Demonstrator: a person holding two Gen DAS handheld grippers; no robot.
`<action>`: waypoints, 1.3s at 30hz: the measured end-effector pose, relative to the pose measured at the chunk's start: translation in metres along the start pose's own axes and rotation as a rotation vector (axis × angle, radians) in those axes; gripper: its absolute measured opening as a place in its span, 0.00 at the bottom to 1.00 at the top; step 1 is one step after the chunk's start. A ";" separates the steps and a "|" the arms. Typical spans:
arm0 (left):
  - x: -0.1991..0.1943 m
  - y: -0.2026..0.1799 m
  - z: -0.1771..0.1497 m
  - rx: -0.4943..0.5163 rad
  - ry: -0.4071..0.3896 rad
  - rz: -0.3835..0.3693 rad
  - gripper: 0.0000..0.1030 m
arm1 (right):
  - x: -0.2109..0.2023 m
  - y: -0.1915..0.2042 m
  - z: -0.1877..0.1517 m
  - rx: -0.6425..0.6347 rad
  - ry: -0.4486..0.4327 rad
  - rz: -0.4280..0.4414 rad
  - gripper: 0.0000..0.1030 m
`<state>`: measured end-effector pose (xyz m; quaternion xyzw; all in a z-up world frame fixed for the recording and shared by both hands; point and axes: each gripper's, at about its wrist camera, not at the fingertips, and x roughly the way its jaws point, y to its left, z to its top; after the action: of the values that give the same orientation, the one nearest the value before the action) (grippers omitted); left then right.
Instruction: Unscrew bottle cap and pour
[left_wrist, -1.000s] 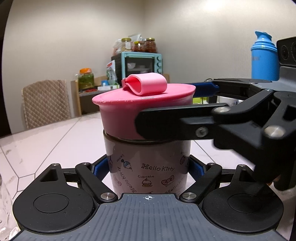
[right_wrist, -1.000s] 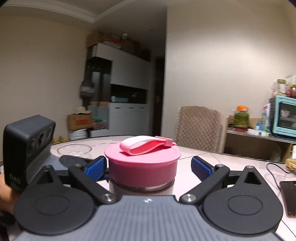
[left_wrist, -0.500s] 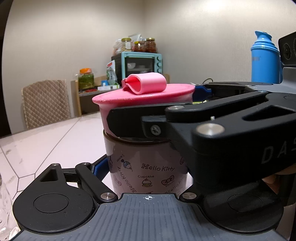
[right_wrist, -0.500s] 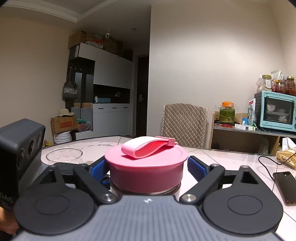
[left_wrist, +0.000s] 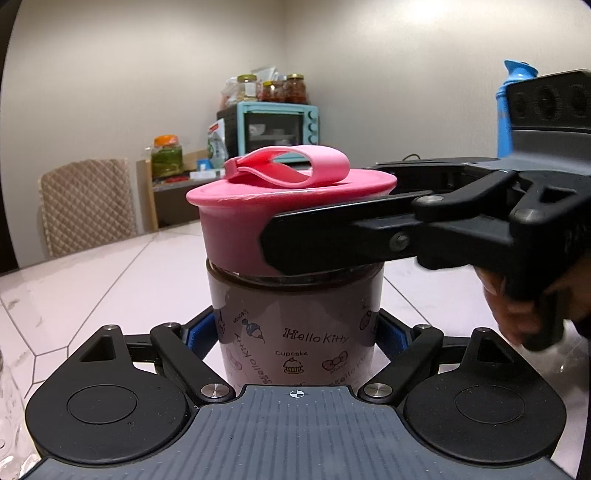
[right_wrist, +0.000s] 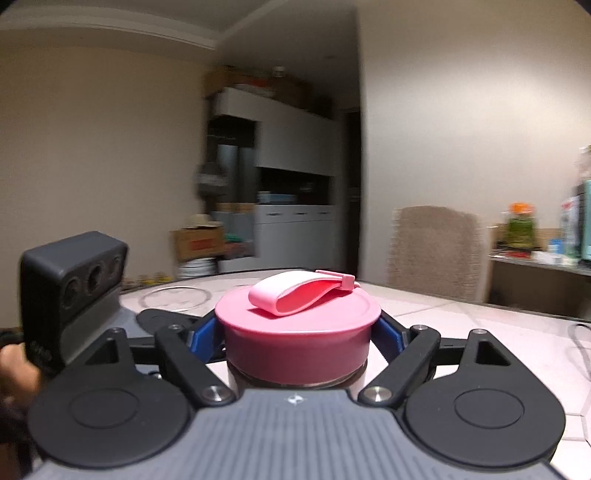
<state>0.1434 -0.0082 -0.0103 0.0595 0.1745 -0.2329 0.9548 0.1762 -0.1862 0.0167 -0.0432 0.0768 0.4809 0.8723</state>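
The bottle (left_wrist: 295, 332), printed "Hello Kitty" and "Cupcake", stands upright on the white table (left_wrist: 92, 288). The left gripper (left_wrist: 295, 334) is clamped on its body. Above, the right gripper (right_wrist: 297, 332) is clamped on the pink cap (right_wrist: 295, 332).

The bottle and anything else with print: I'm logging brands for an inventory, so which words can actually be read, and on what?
"Hello Kitty", on the bottle body, front.
"Cupcake", above a small cupcake drawing on the bottle.
"ribbon", under a bow drawing on the bottle; small, hard to read.
Further sideways "Hello Kitty" prints curve round the bottle; only partly legible.
Pink cap: no text.
Background jars and boxes: too small or blurred to read.
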 end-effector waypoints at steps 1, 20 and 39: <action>-0.001 0.000 0.000 -0.002 0.000 -0.001 0.87 | -0.001 -0.006 0.000 -0.005 0.000 0.034 0.82; -0.004 0.005 0.001 -0.004 0.003 -0.006 0.87 | -0.008 -0.052 0.014 -0.039 -0.013 0.286 0.82; -0.003 0.010 0.000 -0.010 0.002 -0.012 0.87 | -0.003 -0.049 0.020 -0.075 0.035 0.252 1.00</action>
<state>0.1458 0.0021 -0.0086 0.0538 0.1769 -0.2378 0.9535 0.2182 -0.2117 0.0374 -0.0743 0.0787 0.5886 0.8012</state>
